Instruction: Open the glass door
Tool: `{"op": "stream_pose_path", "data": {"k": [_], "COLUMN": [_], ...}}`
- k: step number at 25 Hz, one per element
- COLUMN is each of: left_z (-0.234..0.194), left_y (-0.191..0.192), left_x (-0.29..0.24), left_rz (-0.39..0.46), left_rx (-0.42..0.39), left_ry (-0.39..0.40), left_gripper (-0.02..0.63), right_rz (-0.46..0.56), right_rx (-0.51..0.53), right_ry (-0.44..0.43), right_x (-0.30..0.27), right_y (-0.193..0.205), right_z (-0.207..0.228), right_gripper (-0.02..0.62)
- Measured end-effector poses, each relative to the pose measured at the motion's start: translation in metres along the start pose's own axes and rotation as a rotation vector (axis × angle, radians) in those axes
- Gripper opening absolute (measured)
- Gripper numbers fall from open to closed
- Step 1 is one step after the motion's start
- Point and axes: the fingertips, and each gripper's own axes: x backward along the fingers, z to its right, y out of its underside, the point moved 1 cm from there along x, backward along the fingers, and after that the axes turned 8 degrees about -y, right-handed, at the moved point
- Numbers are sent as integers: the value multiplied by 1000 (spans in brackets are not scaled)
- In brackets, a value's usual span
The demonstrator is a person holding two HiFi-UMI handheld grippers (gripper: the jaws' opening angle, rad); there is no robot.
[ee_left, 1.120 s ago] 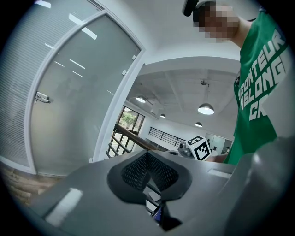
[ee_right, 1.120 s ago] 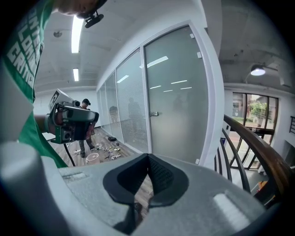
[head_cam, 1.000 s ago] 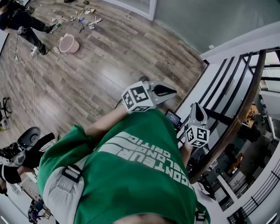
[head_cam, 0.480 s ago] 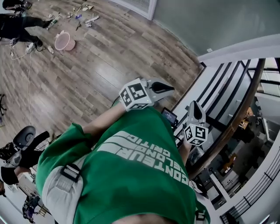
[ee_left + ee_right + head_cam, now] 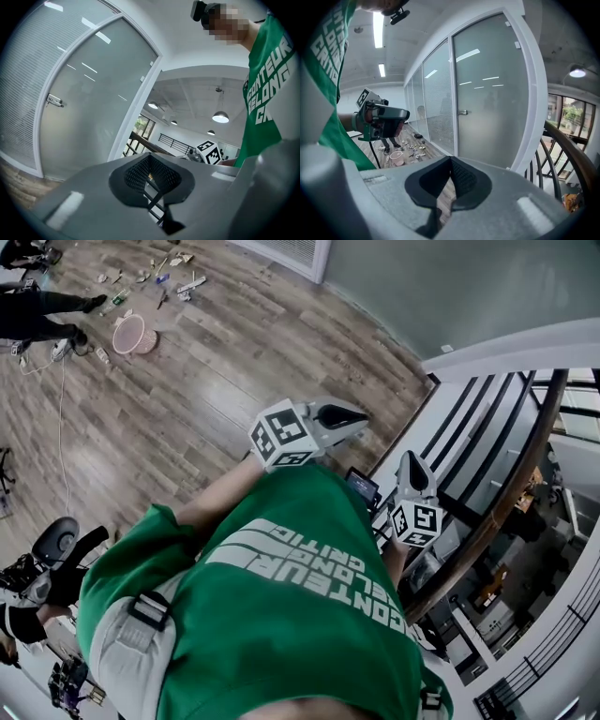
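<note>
The person (image 5: 281,615) stands on the wood floor (image 5: 187,399) beside the railing (image 5: 511,493), with both grippers held out in front at chest height, a carrying posture rather than a working one.

The door (image 5: 492,89) is a frosted glass panel in a white frame (image 5: 534,93). It looks closed, and its handle (image 5: 462,112) sits on the left edge of the panel as the right gripper view shows it. Both grippers are well apart from it, so nothing is being touched yet.

The left gripper (image 5: 361,416) has its jaws brought together with nothing between them; through the small gap below the pads only the railing beyond shows. It points nearly level, off to the side of the door, which suggests it is simply being kept out of the way.

The right gripper (image 5: 412,461) is also closed and empty. It tilts downward and faces the door more squarely, with the handle almost straight ahead of its jaws. I judge it the likelier one to do the work.

The closed jaws make sense for the approach: there is nothing to hold, and they will have to part before they can take the handle. The task looks to be at its very start, with the gap to the door yet to be crossed. The railing close on the right leaves little room on that side.
</note>
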Motion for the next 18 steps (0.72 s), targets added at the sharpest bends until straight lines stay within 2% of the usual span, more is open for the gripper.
{"op": "stream_pose_path", "data": {"k": [13, 18], "left_z": [-39, -62], "left_y": [-21, -39], "left_x": [-9, -14], "left_rz": [-16, 31], "left_rx": [6, 122], "left_ry": [30, 51], "left_gripper": [17, 17], "right_rz": [5, -9], "right_rx": [-15, -27], "right_ry": [27, 44], "right_x": [-36, -45], "right_y": [-24, -26], "right_z": [14, 21], "right_gripper": [-6, -8]}}
